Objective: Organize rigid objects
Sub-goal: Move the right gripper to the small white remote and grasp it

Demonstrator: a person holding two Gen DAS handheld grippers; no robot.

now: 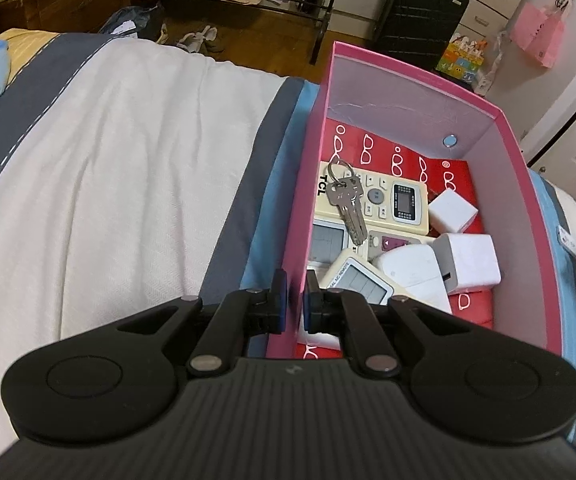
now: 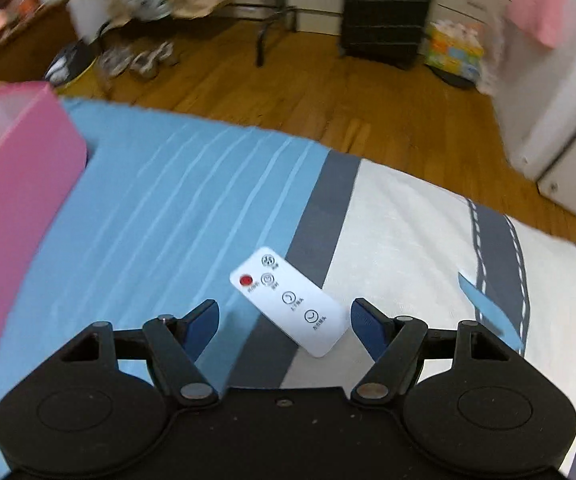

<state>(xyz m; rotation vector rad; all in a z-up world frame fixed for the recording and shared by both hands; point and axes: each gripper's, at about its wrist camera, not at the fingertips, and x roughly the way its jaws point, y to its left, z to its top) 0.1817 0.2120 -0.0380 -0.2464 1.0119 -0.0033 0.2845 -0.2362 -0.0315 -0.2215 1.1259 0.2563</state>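
White plastic, thin and flat, the small remote lies face up and askew on the bed, across the seam between the blue stripes and a grey band. It looks light, stiff and rather slick, so I judge the long edges near its middle the best place to pinch (the soft bedding should give beneath it). The right tool hangs over it, jaws wide apart, nothing between the pads. The left tool is pressed together on the near wall of the pink box, which holds remotes, keys and white chargers.
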